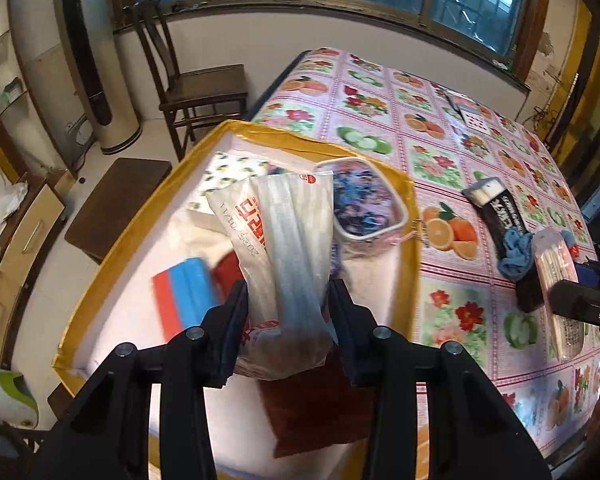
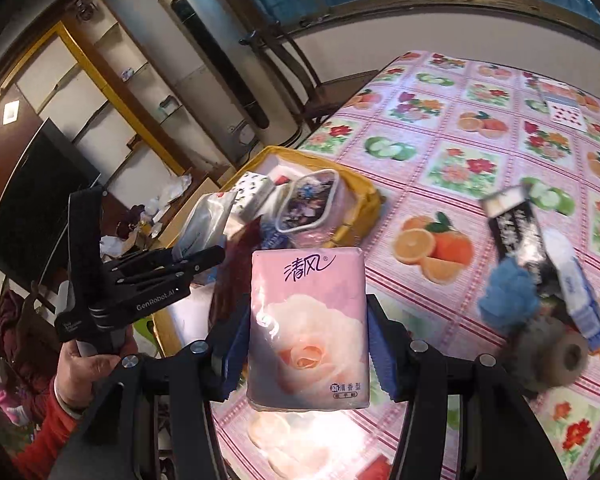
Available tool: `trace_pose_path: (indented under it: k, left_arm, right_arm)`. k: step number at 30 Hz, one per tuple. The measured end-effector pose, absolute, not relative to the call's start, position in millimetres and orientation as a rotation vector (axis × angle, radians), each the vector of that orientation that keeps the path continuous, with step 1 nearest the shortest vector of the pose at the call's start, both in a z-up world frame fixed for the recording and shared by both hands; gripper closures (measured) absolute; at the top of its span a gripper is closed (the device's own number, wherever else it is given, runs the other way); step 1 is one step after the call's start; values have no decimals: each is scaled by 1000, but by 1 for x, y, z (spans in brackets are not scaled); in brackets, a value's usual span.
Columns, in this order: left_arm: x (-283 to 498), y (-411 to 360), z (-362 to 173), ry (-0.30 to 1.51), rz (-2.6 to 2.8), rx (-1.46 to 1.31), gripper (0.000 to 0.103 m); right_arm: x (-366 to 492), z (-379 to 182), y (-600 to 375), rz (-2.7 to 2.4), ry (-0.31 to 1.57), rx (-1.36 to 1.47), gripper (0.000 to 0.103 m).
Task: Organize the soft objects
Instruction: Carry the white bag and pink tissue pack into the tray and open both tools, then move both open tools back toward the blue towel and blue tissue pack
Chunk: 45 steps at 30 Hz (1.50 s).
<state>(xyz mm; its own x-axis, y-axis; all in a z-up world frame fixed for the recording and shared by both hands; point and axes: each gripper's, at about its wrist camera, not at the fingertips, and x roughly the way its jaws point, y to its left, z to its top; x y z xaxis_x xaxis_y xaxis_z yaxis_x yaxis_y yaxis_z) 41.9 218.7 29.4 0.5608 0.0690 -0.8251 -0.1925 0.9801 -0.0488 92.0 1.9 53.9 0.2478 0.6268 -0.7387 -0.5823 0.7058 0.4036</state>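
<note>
L gripper [image 1: 288, 300] sits over the box [image 1: 112, 248], a shallow yellow-rimmed tray w/ white floor at the table's L edge. Jaws clamped on a mask pack [image 1: 284, 256]: clear crinkly plastic bag w/ red print, pale blue-grey masks stacked inside. Pack stands up between the two fingers, top end leaning away from the camera, bottom end bulging below the pads.

In the box, L to R: a red-and-blue packet [image 1: 184, 296] lying flat on the floor just L of the gripper, blurred; a white packet w/ small yellow-green print [image 1: 236, 168] at the far side; a dark red cloth [image 1: 316, 404] under the gripper; a clear pouch [image 1: 362, 204] w/ white zip edge & blue-purple contents, propped against the box's R rim.

R of the box, on the fruit-and-flower tablecloth [image 1: 452, 168]: a black pack w/ white lettering [image 1: 496, 208], and a blue fluffy item [image 1: 514, 252] touching its near end.

R gripper [image 2: 308, 344] is above the tablecloth, near the box's R side, closed on a tissue pack [image 2: 308, 328]. Pack is upright between the fingers, gripped at both long sides, lower part hanging past the blue pads. Pink soft wrapper, pale rose picture, purple Chinese lettering at top. In the right wrist view, a grey knit roll [image 2: 556, 356] lies R of it, blurred, next to a blue-white small pack [image 2: 580, 292].

A hand [image 2: 92, 364] w/ red sleeve holds the L gripper's handle.
</note>
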Motion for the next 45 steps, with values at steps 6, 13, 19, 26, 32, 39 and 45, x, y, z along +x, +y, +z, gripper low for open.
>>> trace_pose_path:
  k: [6,13,19,26,32,39,45]
  left_arm:
    - [42,265,6,990,219,-203,64]
    - [46,278,-11,996,227,-210,64]
    - [45,280,-13,969,231,-203,56]
    - [44,285,-24,988,263,-232,32]
    - [32,276,-4,935,284,-199,32]
    - [18,244,27,866,241,-144,28]
    - [20,203,39,871,139,-163,28]
  right_arm:
    - [121,25,81,822,1079,58,48]
    - [127,-10,122,786,1111,-10,48]
    - [122,-13,125,777,1094,-44,46]
    - [116,-3,113,788,1040,-7,40]
    - [101,21,101,796,961,10,27]
    - [75,28,68,807,931,16,22]
    - [56,38,2,773,908,63,17]
